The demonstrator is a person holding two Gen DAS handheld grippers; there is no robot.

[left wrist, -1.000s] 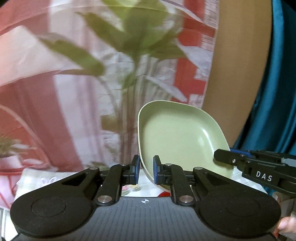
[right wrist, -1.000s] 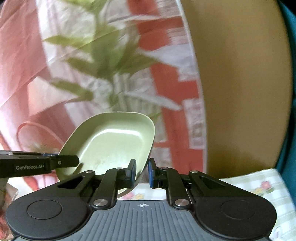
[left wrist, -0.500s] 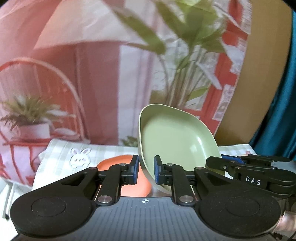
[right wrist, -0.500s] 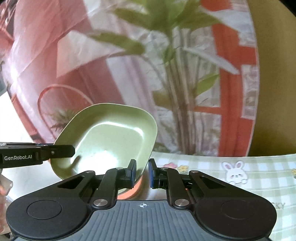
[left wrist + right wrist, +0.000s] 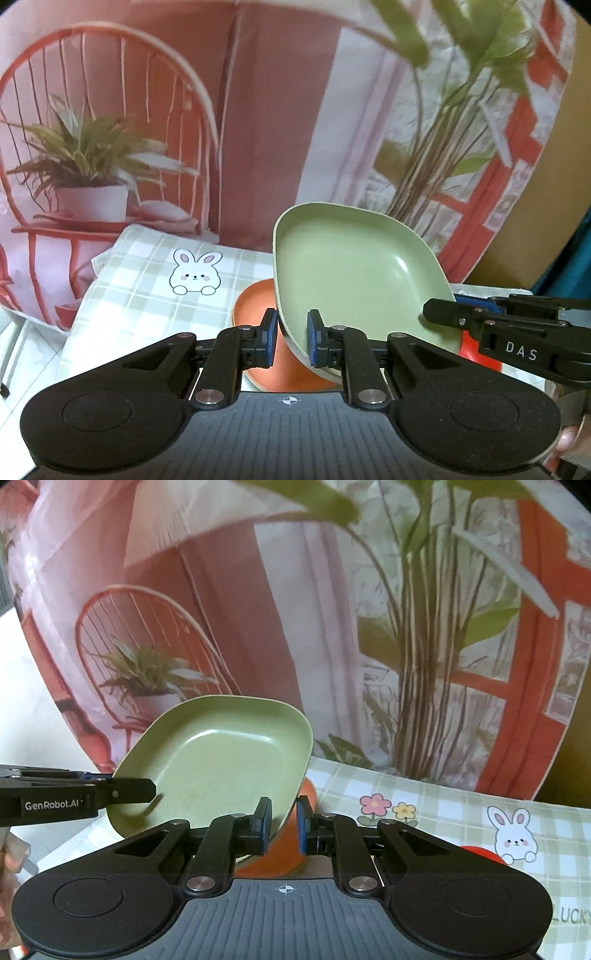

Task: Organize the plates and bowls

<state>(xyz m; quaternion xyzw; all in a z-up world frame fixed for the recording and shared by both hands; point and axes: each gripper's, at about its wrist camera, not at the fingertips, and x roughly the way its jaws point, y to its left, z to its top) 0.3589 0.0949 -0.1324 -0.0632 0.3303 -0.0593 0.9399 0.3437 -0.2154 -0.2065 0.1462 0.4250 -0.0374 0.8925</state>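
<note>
A pale green squarish plate (image 5: pixel 351 273) hangs in the air, held by both grippers on opposite rims. My left gripper (image 5: pixel 291 338) is shut on its left rim, and my right gripper (image 5: pixel 282 821) is shut on its right rim (image 5: pixel 295 771). Each gripper shows in the other's view: the right one (image 5: pixel 480 317) at the plate's far edge, the left one (image 5: pixel 110 794) likewise. Directly below the green plate an orange plate (image 5: pixel 258 332) lies on the checked tablecloth, partly hidden; in the right wrist view the orange plate (image 5: pixel 284 860) shows under the fingers.
The table wears a green-checked cloth (image 5: pixel 147 295) with a rabbit print (image 5: pixel 195 275). A printed backdrop (image 5: pixel 258 129) with a chair and plants hangs just behind. A red object (image 5: pixel 480 851) sits at the right, and a person's hand (image 5: pixel 570 439) shows at the edge.
Both grippers have come down with the green plate, tilting toward the table. The tablecloth and the orange plate have come into view below the green plate.
</note>
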